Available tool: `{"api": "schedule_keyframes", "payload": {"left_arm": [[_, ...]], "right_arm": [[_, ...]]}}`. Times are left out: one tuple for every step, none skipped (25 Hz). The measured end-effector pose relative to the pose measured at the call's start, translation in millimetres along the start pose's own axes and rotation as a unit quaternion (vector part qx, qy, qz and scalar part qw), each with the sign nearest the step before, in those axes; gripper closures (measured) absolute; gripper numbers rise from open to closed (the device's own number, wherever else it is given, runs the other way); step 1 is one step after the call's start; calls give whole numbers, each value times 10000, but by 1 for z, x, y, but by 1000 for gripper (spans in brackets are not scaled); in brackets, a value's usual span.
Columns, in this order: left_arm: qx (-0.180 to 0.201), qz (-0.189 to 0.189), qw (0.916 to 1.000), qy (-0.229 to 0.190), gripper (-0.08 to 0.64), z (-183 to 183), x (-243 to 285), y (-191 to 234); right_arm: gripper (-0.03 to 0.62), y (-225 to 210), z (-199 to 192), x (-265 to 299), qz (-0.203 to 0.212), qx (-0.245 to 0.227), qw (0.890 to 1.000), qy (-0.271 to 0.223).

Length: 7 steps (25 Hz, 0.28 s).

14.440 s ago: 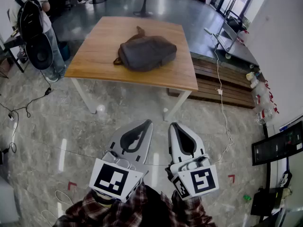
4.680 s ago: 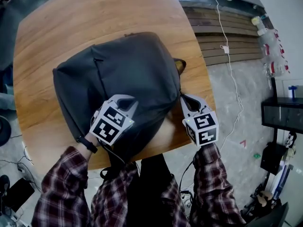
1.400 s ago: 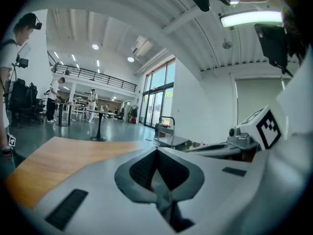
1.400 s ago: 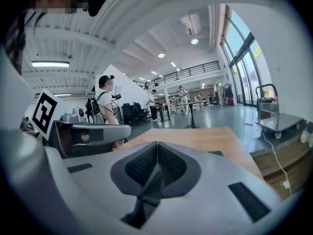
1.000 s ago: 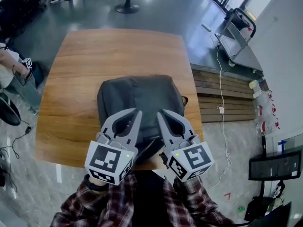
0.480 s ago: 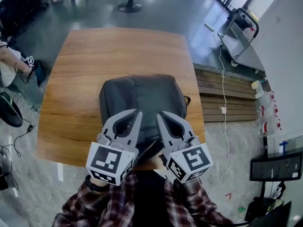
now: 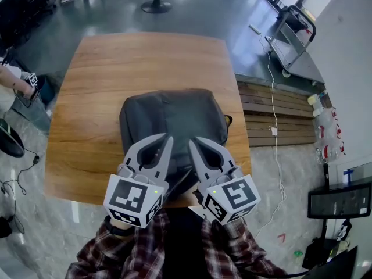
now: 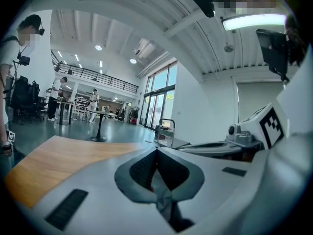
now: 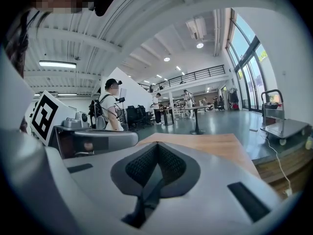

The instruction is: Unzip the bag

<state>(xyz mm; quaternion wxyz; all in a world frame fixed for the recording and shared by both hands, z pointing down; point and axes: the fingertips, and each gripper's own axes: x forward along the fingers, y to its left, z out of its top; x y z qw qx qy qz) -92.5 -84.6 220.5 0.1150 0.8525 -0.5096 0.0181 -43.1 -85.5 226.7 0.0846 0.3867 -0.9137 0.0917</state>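
Note:
A dark grey backpack (image 7: 171, 115) lies flat on the near half of a wooden table (image 7: 93, 97). Both grippers are held side by side above its near end, raised toward the head camera and apart from the fabric. My left gripper (image 7: 169, 136) is shut with nothing between its jaws, and my right gripper (image 7: 191, 139) is also shut and empty. In the left gripper view the left gripper (image 8: 156, 150) points level over the table top (image 8: 54, 163). The right gripper (image 9: 156, 145) does the same over the table top (image 9: 215, 143). Neither gripper view shows the bag or its zipper.
A low wooden platform (image 7: 273, 112) with a white cable (image 7: 272, 68) lies right of the table. A metal cart (image 7: 290, 34) stands further back. Bottles (image 7: 322, 106) line the right wall. A person (image 9: 110, 109) stands to the left, and others are far back in the hall.

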Motion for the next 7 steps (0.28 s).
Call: {"api": "schedule_keyframes", "payload": {"left_arm": [[5, -4, 10000, 6, 551, 0, 0, -1], [11, -5, 10000, 11, 551, -1, 1, -2], [18, -4, 10000, 14, 551, -1, 1, -2], [23, -2, 10000, 16, 551, 0, 2, -3], [29, -1, 10000, 17, 551, 0, 2, -3], [34, -1, 10000, 17, 551, 0, 3, -4], [39, -1, 10000, 18, 551, 0, 4, -4]], "right_arm": [[581, -1, -1, 0, 3, 10, 10000, 4], [581, -1, -1, -1, 7, 15, 10000, 8], [581, -2, -1, -1, 12, 17, 10000, 10], [581, -2, 0, -2, 16, 17, 10000, 9], [581, -3, 0, -2, 16, 18, 10000, 6], [581, -4, 0, -2, 13, 19, 10000, 3], [581, -6, 1, -3, 8, 20, 10000, 0]]}}
